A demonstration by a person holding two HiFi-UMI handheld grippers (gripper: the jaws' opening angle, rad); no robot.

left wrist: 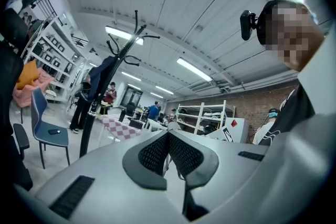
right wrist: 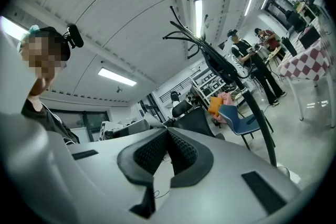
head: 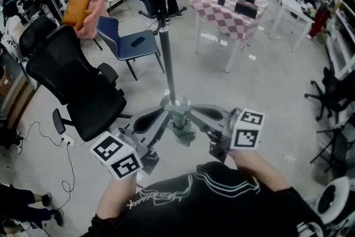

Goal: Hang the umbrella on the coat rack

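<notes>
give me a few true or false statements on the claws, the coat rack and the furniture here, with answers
1. The left claw and the right claw are both shut with nothing between them. True.
2. A dark blue garment hangs on the tall metal coat rack. True.
3. A plain blue cloth covers the table. False: the white-legged table has a red-and-white checked cloth.
4. An orange cushion lies on the blue chair's seat. False: the orange cushion sits beside pink fabric, and the blue plastic chair holds only a small dark flat object.
</notes>
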